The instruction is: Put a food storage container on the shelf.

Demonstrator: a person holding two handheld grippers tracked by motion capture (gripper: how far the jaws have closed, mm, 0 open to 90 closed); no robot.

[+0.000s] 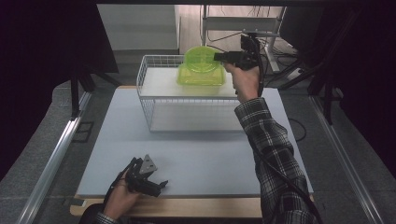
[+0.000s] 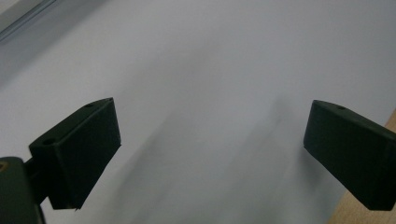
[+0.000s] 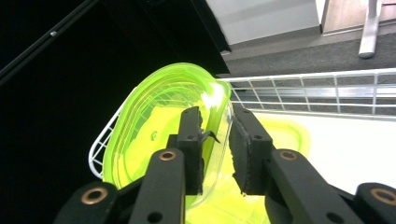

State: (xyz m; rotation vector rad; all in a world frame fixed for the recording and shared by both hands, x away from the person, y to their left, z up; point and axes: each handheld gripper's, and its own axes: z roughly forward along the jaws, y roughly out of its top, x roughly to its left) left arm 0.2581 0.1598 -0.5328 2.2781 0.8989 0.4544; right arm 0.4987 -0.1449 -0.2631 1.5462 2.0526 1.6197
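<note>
High view first: I see my right gripper held up at the far side of the table, level with the top of the white wire basket, its jaws pointing left at a bright green plastic bowl. That bowl stands on edge, its round face turned toward me, and it rests on a green container that sits on the basket's top shelf, toward the right end. My right hand grips the handle below, with a checked sleeve running down to the bottom edge.

Right gripper view gives me the close look. My right gripper has the bowl's rim between its two jaws, one jaw inside the bowl and one outside. A thin gap shows between the pads and the clear green wall, so I read the jaws as loosened around the rim, not pinching it. The container lies beneath, and the basket's wire rail runs behind it.

My left gripper rests low at the near left corner of the table, in my left hand, well apart from the basket. In the left gripper view its jaws stand wide apart with nothing between them, just pale tabletop.
</note>
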